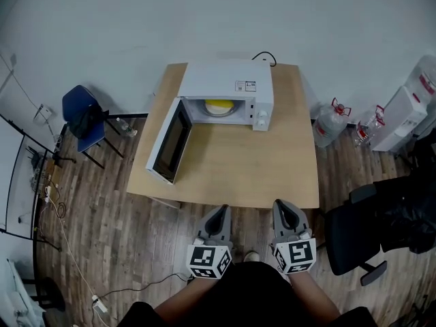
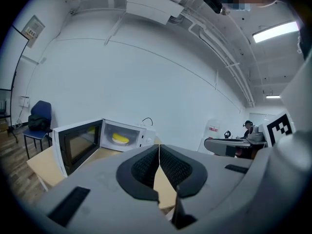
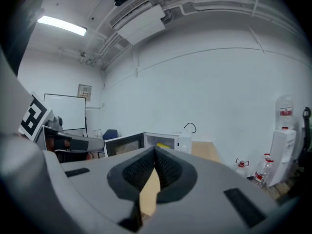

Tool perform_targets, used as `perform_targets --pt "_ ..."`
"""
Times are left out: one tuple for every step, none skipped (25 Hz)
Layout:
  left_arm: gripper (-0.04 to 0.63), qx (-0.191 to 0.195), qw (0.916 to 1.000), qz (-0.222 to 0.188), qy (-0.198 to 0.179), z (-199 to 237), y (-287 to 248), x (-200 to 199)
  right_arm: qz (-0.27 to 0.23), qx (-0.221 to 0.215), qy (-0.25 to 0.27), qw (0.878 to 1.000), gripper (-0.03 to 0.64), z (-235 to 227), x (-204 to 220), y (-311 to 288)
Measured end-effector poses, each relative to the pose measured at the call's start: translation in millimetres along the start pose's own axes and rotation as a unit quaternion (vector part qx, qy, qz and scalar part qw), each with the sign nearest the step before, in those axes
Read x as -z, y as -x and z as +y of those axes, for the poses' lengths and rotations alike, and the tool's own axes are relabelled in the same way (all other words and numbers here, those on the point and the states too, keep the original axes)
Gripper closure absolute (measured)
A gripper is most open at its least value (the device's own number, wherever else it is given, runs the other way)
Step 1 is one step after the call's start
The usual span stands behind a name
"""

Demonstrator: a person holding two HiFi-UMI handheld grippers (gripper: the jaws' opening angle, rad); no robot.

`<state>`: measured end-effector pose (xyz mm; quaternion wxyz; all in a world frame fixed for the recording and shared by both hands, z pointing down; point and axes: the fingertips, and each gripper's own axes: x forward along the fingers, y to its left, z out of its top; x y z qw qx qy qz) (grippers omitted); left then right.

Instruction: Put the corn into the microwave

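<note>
The wooden table (image 1: 238,176) fills the middle of the head view. The white microwave (image 1: 228,80) stands at its 12 o'clock edge, with the control panel on the right end. Its door (image 1: 170,142) hangs wide open and swings out toward 8 o'clock over the left part of the tabletop.

The two grippers sit low at 6 o'clock, off the near edge of the table and close to the person's body, well apart from the microwave. The left gripper (image 1: 219,210) has its jaws pressed together with nothing between the pads, and the right gripper (image 1: 283,206) is the same, closed on itself and empty.

The corn (image 1: 218,105) is already inside the cavity. It shows as a yellow shape lying on a pale round plate or turntable; which of the two cannot be told.

Judged from its look, the corn should be light and stiff. It is probably rounded enough to roll, and its bumpy surface gives the pads some bite. If it needed moving, the sound hold would be across its middle, with the jaws squeezing its sides. By this reading the corn is placed, and the open door is what remains.
</note>
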<state>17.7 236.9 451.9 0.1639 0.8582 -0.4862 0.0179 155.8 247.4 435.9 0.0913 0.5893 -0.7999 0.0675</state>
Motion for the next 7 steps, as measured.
perform_targets --pt "0.578 -0.002 1.0 -0.001 -0.001 -3 1 2 -0.002 0.001 0.003 1.0 0.557 -2 0 4" --pt "0.578 -0.005 1.0 -0.001 -0.002 -5 3 3 -0.004 0.002 0.005 1.0 0.557 -4 0 8" --pt "0.578 -0.007 1.0 0.0 -0.005 -7 5 4 -0.005 0.002 0.005 1.0 0.558 -6 0 11" --pt "0.578 -0.009 0.9999 0.0 -0.007 -9 7 4 -0.006 0.002 0.003 1.0 0.557 -7 1 15" --pt "0.578 -0.011 0.9999 0.0 -0.009 -11 10 5 -0.005 0.002 0.001 1.0 0.558 -9 1 20" --pt "0.578 -0.013 0.9999 0.0 -0.01 -13 13 5 -0.005 0.002 0.0 1.0 0.557 -10 2 24" --pt "0.578 -0.015 0.9998 0.0 -0.011 -15 16 6 -0.004 0.001 -0.001 1.0 0.558 -11 3 28"
